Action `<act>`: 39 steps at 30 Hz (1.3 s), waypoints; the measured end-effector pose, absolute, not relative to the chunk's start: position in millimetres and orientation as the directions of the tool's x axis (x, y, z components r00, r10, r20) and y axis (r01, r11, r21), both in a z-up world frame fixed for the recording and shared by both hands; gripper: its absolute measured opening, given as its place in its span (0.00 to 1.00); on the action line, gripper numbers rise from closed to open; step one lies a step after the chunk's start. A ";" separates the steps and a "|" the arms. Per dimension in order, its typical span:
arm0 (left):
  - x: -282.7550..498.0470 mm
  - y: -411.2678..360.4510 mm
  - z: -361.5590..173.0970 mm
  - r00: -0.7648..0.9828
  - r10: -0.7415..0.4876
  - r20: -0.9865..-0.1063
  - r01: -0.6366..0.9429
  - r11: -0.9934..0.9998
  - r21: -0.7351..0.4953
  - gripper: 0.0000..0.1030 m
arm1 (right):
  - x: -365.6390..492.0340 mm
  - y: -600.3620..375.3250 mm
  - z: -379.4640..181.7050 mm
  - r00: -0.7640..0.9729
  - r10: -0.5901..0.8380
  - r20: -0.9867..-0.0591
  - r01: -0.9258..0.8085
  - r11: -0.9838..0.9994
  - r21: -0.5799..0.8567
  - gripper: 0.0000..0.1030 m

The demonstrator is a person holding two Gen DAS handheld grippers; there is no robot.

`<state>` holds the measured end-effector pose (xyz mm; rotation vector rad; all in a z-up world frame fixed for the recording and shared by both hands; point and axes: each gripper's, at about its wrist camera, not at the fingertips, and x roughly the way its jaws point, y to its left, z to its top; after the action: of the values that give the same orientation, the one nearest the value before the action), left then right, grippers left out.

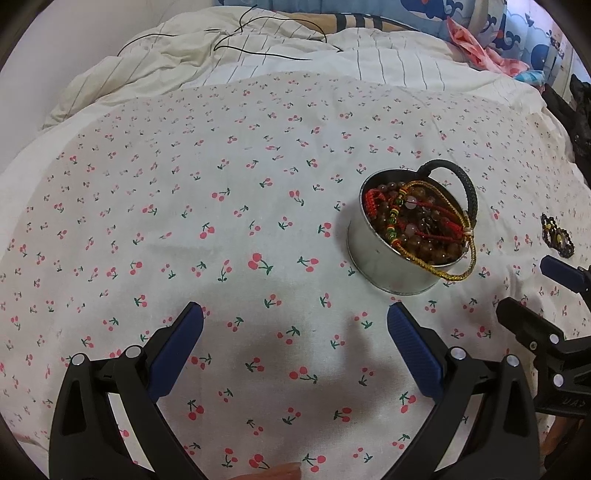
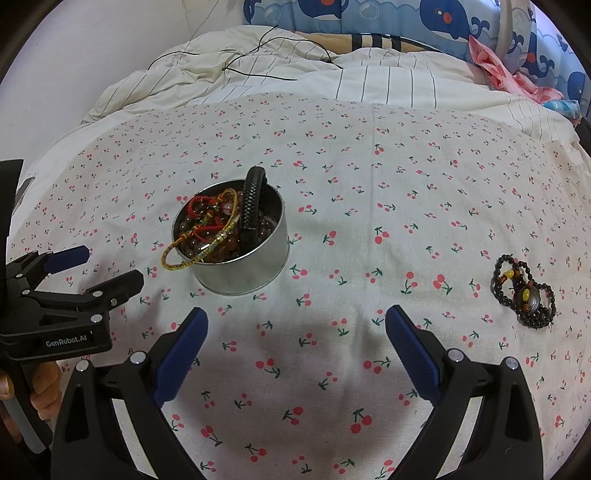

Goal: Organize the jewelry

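Observation:
A round metal tin (image 1: 384,269) (image 2: 258,266) stands on the cherry-print cloth, filled with brown beads, red cords, a gold braided cord (image 2: 195,251) hanging over its rim and a black braided bracelet (image 2: 251,199) standing up. A black bead bracelet (image 2: 524,291) (image 1: 557,236) with yellow beads lies alone on the cloth to the right. My left gripper (image 1: 295,314) (image 2: 107,266) is open, near and left of the tin, holding nothing. My right gripper (image 2: 295,314) is open between the tin and the bead bracelet, holding nothing; its fingertips (image 1: 554,264) show in the left wrist view.
The cherry-print cloth (image 2: 369,166) covers a bed. A rumpled striped duvet (image 2: 369,81) with a thin black cord (image 2: 258,70) lies behind, then whale-print bedding (image 2: 369,14) and pink fabric (image 2: 509,74). A hand (image 2: 44,391) grips the left tool's handle.

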<state>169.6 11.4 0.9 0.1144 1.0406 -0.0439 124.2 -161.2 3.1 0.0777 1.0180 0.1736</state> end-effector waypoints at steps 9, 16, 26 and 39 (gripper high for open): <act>168.6 9.8 4.7 0.517 0.013 -0.856 0.097 0.993 0.074 0.93 | 124.0 -161.0 2.9 0.512 0.180 -0.840 -0.110 0.984 0.144 0.90; 167.7 8.7 5.9 0.521 0.010 -0.853 0.101 0.992 0.074 0.93 | 124.0 -160.9 2.8 0.511 0.180 -0.840 -0.110 0.984 0.143 0.90; 167.3 7.2 6.4 0.522 0.008 -0.853 0.105 0.992 0.074 0.93 | 124.1 -160.4 3.0 0.512 0.179 -0.840 -0.110 0.984 0.143 0.90; 152.8 0.4 19.0 0.632 0.033 -0.774 0.090 0.989 0.116 0.93 | 124.2 -160.6 3.2 0.512 0.177 -0.841 -0.109 0.984 0.140 0.90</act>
<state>152.8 0.4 19.0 0.1486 0.8866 -0.0330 124.2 -160.6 3.2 0.0722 1.0193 0.1722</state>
